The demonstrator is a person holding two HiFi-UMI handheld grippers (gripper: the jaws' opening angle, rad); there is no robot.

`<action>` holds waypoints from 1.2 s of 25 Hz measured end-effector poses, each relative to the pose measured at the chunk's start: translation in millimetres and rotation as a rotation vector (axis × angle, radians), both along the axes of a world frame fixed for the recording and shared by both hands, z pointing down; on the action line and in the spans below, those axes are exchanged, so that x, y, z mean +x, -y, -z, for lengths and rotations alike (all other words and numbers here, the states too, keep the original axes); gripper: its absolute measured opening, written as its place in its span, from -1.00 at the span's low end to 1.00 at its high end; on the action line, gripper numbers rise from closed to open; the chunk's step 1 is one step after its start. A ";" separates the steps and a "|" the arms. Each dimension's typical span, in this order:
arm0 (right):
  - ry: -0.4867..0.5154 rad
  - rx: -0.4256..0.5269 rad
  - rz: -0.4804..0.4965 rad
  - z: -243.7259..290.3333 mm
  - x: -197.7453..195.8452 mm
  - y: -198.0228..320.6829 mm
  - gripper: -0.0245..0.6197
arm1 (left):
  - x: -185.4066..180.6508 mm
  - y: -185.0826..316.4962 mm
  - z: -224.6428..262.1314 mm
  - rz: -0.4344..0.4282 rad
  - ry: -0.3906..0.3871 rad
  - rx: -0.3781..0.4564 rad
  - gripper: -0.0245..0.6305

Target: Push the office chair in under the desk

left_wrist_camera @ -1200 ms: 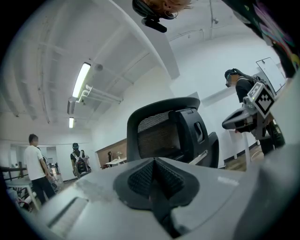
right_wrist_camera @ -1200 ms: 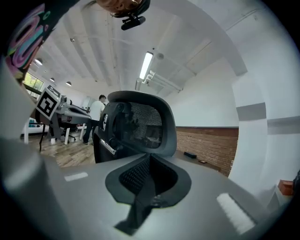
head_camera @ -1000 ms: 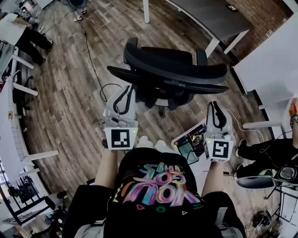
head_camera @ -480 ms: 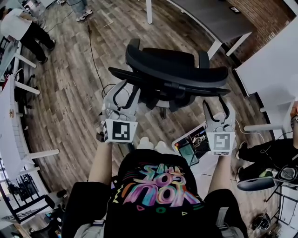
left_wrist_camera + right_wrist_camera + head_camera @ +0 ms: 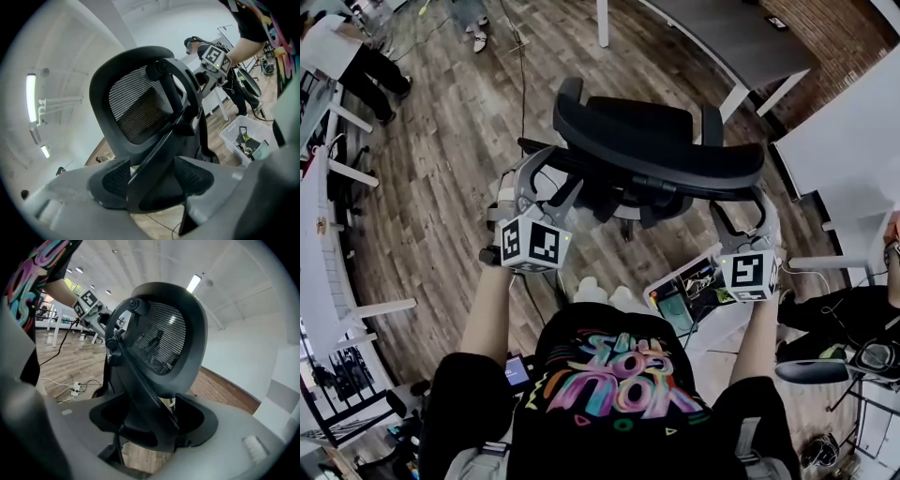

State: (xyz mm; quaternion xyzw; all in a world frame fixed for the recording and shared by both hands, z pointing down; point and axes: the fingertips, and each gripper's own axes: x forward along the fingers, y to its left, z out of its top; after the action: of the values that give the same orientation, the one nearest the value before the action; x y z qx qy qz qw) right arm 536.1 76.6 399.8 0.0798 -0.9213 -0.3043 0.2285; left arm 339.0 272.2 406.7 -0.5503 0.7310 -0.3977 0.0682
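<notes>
Black chair point(image 5: 656, 141) stands at twelve o'clock, its back running nine to three. Your left tongs point(image 5: 551, 183) and right tongs point(image 5: 739, 211) have just been opening, each gaping around its frame, unclamped. The surface point(image 5: 722, 33) lies beyond, toward one o'clock.

The chair point(image 5: 656, 141) is black with mesh back, the floor point(image 5: 441, 187) brown wood planks, the desk point(image 5: 722, 33) grey-topped on white legs, the shirt point(image 5: 619, 375) black with rainbow lettering.
</notes>
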 end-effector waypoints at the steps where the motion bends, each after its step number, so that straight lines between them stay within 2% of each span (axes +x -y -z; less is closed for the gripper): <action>1: -0.011 0.003 0.006 -1.8 -1.8 3.6 -0.01 | -2.7 2.1 -3.1 -0.006 0.009 -0.021 -0.04; 6: -0.090 0.008 0.017 -12.3 -9.1 10.7 0.03 | -10.1 13.8 -14.4 -0.028 0.024 -0.092 -0.03; 9: -0.114 0.052 0.016 -16.6 -12.9 13.0 0.01 | -15.7 18.3 -17.7 -0.019 0.074 -0.134 -0.02; 14: -0.113 0.036 0.011 -16.8 -13.4 15.8 0.01 | -21.6 21.7 -17.6 0.016 0.177 -0.166 -0.02; 18: -0.123 0.036 0.013 -16.2 -14.2 16.8 0.01 | -23.2 22.9 -16.2 0.020 0.176 -0.136 -0.02; 30: -0.103 0.045 0.033 -21.9 -19.7 20.3 0.00 | -34.2 29.6 -25.3 0.044 0.166 -0.149 -0.03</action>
State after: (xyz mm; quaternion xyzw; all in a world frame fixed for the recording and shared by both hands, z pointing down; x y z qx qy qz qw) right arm 516.5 56.3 421.8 0.0540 -0.9025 -0.3324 0.2686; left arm 304.8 242.6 432.0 -0.5029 0.7032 -0.4964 0.0788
